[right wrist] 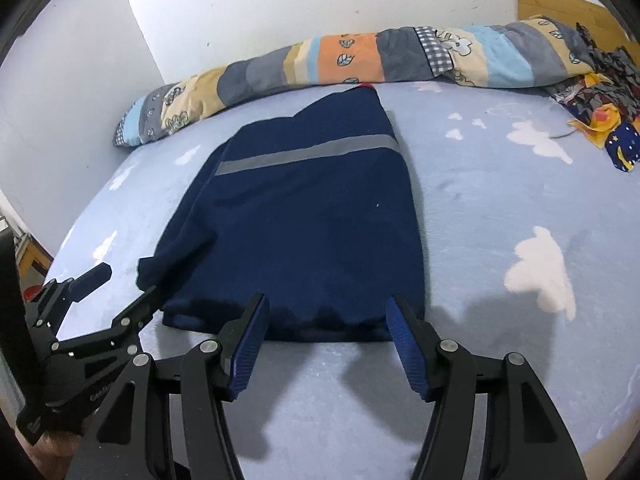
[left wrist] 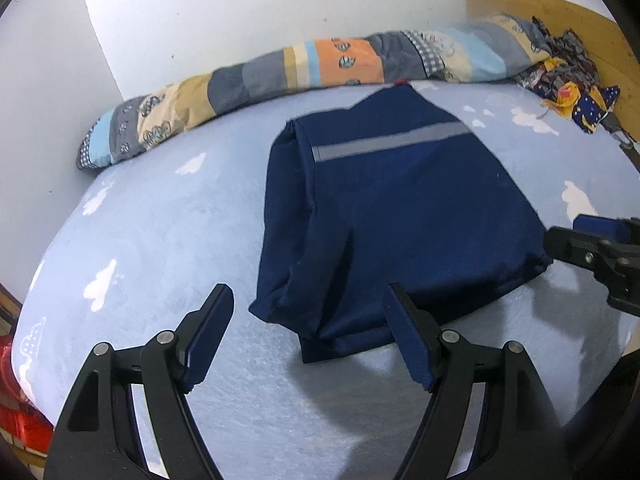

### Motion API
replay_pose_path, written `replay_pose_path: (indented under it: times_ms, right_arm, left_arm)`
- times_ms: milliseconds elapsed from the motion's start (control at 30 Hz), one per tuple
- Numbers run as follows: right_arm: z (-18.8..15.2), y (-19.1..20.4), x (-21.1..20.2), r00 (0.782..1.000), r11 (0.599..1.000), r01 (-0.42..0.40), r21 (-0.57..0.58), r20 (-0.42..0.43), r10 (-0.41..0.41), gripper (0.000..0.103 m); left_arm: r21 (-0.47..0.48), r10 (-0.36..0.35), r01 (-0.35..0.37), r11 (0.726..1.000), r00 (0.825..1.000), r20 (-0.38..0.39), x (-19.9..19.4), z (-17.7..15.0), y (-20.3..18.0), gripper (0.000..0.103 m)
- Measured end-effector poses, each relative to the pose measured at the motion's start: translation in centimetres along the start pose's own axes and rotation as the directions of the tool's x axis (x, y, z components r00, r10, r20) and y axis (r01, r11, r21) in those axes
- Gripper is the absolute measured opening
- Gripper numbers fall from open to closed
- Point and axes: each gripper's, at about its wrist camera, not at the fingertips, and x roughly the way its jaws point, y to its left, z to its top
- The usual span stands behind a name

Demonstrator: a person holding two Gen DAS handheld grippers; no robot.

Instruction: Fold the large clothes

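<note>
Now, garment: the navy garment (left wrist: 400, 216) lies flat on the light-blue bedsheet (left wrist: 160, 220), already doubled into a rough rectangle, its grey reflective stripe (left wrist: 392, 140) running across the far half.
Near hem: it sits at 12 o'clock from both wrist cameras, just beyond the fingertips, likely because the next fold would start from this edge.
Left gripper: the left gripper (left wrist: 310, 340) hovers over the hem's left corner with jaws spread apart and nothing between them; its right-hand finger overlaps the cloth in view, though whether it touches is hard to tell.
Right gripper: the right gripper (right wrist: 324, 340) hangs at the hem's right end, jaws parted, empty, pads clear of the fabric.
Spacing: the two tools stand side by side along one edge, seemingly so the hem can be raised evenly.
Background: a patchwork quilt (left wrist: 280, 72) is rolled along the wall at 12 o'clock, and crumpled patterned clothes (right wrist: 600, 116) sit at 2 o'clock, both well apart from the work.
Progress: partly folded, by this reading; another fold seems due.
</note>
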Motion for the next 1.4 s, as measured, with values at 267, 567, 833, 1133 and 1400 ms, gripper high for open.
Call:
replay_pose_path:
  times_ms: [267, 567, 833, 1133, 1400]
  right_arm:
    - [-1.1, 0.6, -2.9, 0.998, 1.0, -0.007, -0.017, 0.065, 0.008, 0.063]
    - [-3.4, 0.8, -5.9, 0.995, 1.0, -0.02, -0.018, 0.101, 0.022, 0.067]
    - [-4.5, 1.6, -6.7, 0.993, 0.999, -0.02, -0.04, 0.114, 0.024, 0.073]
    - [-4.5, 1.8, -6.3, 0.994, 0.999, -0.037, -0.028, 0.102, 0.04, 0.074]
    - [-4.6, 2.1, -5.7, 0.996, 0.999, -0.027, -0.043, 0.081, 0.03, 0.074]
  left_arm:
    - [-0.065, -0.005, 0.008, 0.998, 0.999, 0.05, -1.7, -0.1, 0.8, 0.077]
    - [-0.098, -0.013, 0.023, 0.995, 0.995, 0.097, -3.9, -0.8, 1.0, 0.077]
    - [-0.08, -0.018, 0.031, 0.996, 0.986, 0.165, -6.4, -1.5, 0.6, 0.082]
    - [-0.101, -0.01, 0.026, 0.994, 0.989, 0.15, -5.7, -1.5, 1.0, 0.084]
    - [-0.114, -0.023, 0.039, 0.993, 0.99, 0.141, -5.4, -1.5, 1.1, 0.084]
